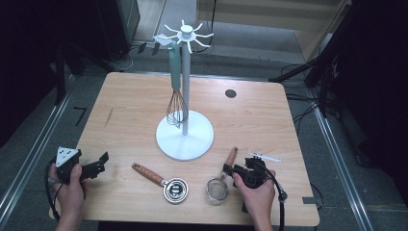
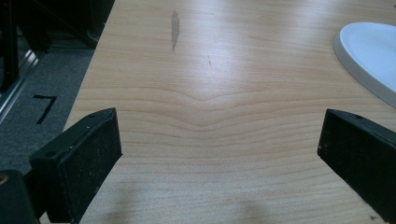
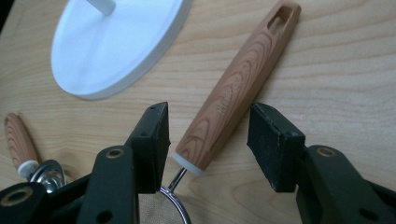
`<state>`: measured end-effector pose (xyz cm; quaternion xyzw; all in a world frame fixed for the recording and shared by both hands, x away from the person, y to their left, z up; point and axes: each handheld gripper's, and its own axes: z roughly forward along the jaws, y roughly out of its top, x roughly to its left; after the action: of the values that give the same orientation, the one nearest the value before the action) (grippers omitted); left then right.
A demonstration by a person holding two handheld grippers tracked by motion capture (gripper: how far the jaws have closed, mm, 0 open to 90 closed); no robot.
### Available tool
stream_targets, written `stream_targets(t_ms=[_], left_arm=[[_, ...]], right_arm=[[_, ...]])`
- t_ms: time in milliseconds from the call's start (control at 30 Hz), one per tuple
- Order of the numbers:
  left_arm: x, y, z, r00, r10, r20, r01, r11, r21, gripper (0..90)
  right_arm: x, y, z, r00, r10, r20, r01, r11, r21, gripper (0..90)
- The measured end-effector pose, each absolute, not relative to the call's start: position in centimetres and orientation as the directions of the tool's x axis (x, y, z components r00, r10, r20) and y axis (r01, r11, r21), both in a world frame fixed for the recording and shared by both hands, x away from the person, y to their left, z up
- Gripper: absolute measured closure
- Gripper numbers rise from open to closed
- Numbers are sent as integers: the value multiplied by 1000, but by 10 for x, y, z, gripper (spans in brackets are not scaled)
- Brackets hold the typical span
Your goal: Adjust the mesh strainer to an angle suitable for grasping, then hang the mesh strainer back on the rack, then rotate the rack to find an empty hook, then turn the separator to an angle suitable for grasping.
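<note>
We see wooden worktop (image 1: 269,115); white hook stand (image 1: 184,137) at centre, whisk (image 1: 176,108) hanging from it. Strainer (image 1: 222,180) lies at 5 o'clock of stand base, wood handle (image 3: 238,88) pointing toward 1 o'clock. Measuring cup (image 1: 166,183) at 6 o'clock. Our right gripper (image 3: 208,140) straddles strainer handle, fingers apart, not pressing. Our left gripper (image 2: 219,154) at 8 o'clock, fingers wide apart over bare wood.
</note>
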<state>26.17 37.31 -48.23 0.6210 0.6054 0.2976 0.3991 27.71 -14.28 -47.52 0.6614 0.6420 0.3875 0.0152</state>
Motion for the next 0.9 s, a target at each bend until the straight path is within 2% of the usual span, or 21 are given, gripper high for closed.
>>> stream_targets(t_ms=[167, 433, 700, 900], left_arm=[[262, 373, -482, 89, 990, -111, 514, 50, 856, 0], [262, 373, -482, 89, 990, -111, 515, 50, 856, 0], [262, 372, -482, 89, 990, -108, 516, 47, 856, 0], [262, 372, -482, 90, 990, -108, 515, 46, 856, 0]], right_arm=[[279, -137, -479, -125, 871, 474, 851, -151, 503, 501], [281, -134, -480, -130, 887, 443, 856, -125, 501, 559], [283, -141, -478, -193, 900, 391, 843, -51, 535, 609], [285, -147, -479, -248, 906, 344, 829, 14, 559, 603]])
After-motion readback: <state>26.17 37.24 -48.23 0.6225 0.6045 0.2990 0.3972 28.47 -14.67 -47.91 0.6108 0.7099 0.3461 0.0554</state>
